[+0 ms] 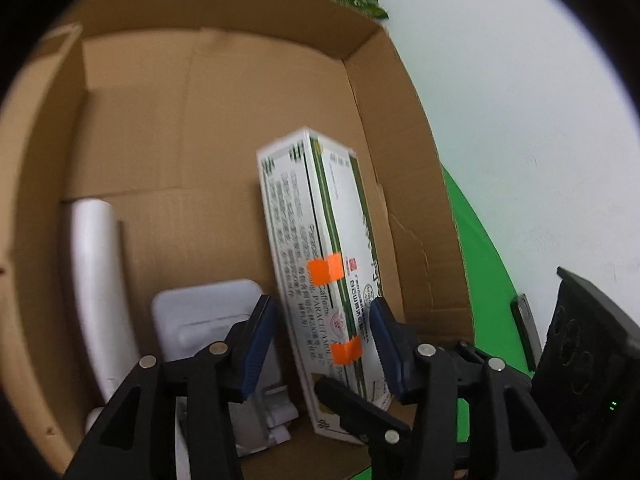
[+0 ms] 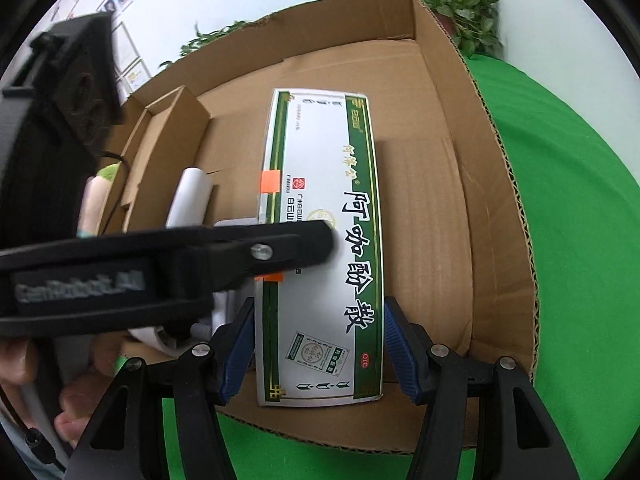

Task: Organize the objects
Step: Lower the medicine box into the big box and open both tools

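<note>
green cloth surface (image 2: 560, 240) carries one big open cardboard box (image 2: 500, 184) – the brown carton sits flat on it, corrugated edge showing, green all around its near and right sides – potted plants (image 2: 460, 4) stand at the far edge, just behind the carton

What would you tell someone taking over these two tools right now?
Right tool: shut on the near end of the medicine box.
Left tool: open, straddling the medicine box's long edge, pads seemingly clear of it.
Things: medicine box inside the carton, beside a white roll and a white tray.
Done: medicine box is in the carton.
Left: probably release it and lift both tools out.
</note>
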